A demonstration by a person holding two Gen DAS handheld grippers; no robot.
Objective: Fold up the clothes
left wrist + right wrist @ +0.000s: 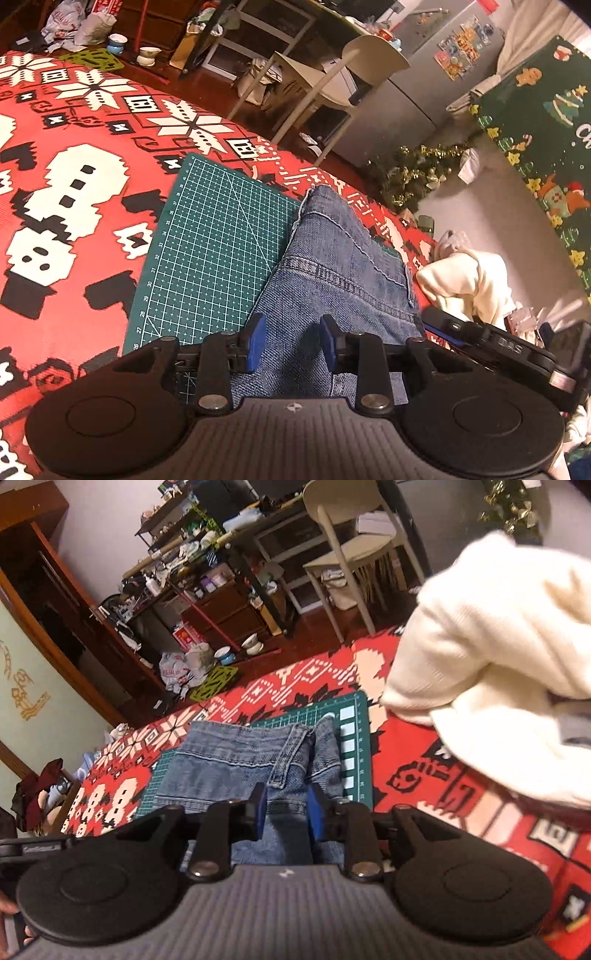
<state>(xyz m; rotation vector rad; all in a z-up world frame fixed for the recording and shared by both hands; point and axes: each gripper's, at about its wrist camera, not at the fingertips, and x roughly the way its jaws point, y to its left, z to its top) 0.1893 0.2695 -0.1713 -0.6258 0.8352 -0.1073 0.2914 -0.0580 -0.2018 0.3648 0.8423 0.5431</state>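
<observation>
Folded blue jeans lie on a green cutting mat, which rests on a red Christmas-patterned cloth. My left gripper hovers over the near end of the jeans. Its blue pads stand apart, with denim showing in the gap and nothing pinched. In the right wrist view the same jeans lie on the mat. My right gripper is low over their near edge, open, with its pads on either side of a denim fold. The right gripper's black body shows beside the jeans.
A cream garment is bunched at the right of the cloth, also visible as a heap past the jeans. Beyond the table edge stand a pale chair, a grey fridge, tinsel on the floor and cluttered shelves.
</observation>
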